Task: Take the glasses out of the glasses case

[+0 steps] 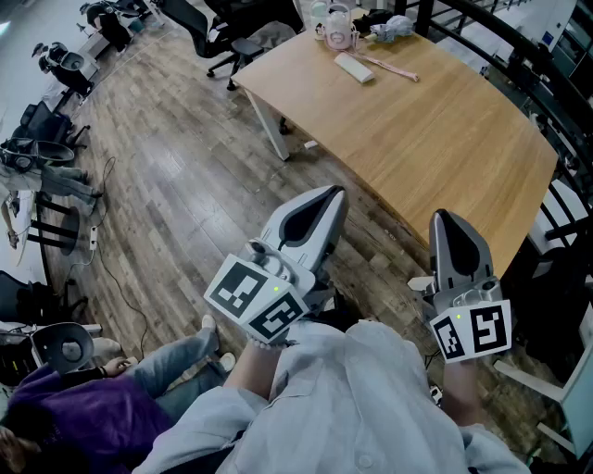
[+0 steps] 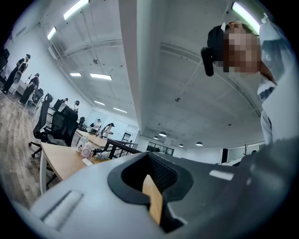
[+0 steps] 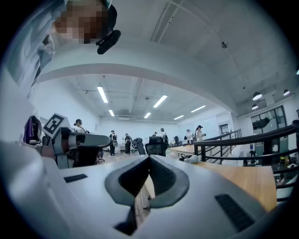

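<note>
No step is begun: the table (image 1: 435, 139) is not reached. The left gripper (image 1: 328, 198) and right gripper (image 1: 445, 218) are closed, empty.

No word, brand or number is legible. Black-and-white square markers stand on the left gripper (image 1: 326, 196) cube (image 1: 255, 301) at seven o'clock and the right gripper (image 1: 447, 220) cube (image 1: 474, 333) at four o'clock.

Wooden table (image 1: 435, 139) on plank floor (image 1: 176, 185), black office chairs (image 1: 199, 23) beyond — pink cup (image 1: 339, 32) at far edge
</note>
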A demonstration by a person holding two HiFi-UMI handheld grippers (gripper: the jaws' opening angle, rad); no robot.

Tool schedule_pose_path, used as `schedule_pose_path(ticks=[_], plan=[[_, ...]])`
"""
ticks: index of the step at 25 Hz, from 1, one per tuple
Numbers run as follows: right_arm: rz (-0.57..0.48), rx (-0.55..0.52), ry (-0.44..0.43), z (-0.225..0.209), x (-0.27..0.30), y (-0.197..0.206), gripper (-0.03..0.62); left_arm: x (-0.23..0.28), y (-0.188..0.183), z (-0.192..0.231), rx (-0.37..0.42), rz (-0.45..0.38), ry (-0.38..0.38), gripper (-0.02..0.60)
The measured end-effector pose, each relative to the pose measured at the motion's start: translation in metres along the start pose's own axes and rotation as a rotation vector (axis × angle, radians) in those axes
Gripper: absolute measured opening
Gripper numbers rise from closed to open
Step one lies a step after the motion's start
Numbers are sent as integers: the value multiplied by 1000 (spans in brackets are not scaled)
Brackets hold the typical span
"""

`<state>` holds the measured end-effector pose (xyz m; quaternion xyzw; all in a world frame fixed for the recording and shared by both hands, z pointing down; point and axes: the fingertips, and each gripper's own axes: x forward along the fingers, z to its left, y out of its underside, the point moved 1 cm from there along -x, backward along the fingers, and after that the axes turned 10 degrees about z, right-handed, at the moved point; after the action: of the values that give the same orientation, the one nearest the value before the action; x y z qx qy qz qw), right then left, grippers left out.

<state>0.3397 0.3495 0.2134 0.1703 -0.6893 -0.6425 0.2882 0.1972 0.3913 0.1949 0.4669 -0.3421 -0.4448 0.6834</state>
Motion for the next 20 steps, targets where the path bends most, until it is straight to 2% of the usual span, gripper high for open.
schedule_pose_path(ticks=[20], plan=[[5, 14, -5, -6, 20, 1, 2, 4, -5, 20, 0, -15, -12, 3]])
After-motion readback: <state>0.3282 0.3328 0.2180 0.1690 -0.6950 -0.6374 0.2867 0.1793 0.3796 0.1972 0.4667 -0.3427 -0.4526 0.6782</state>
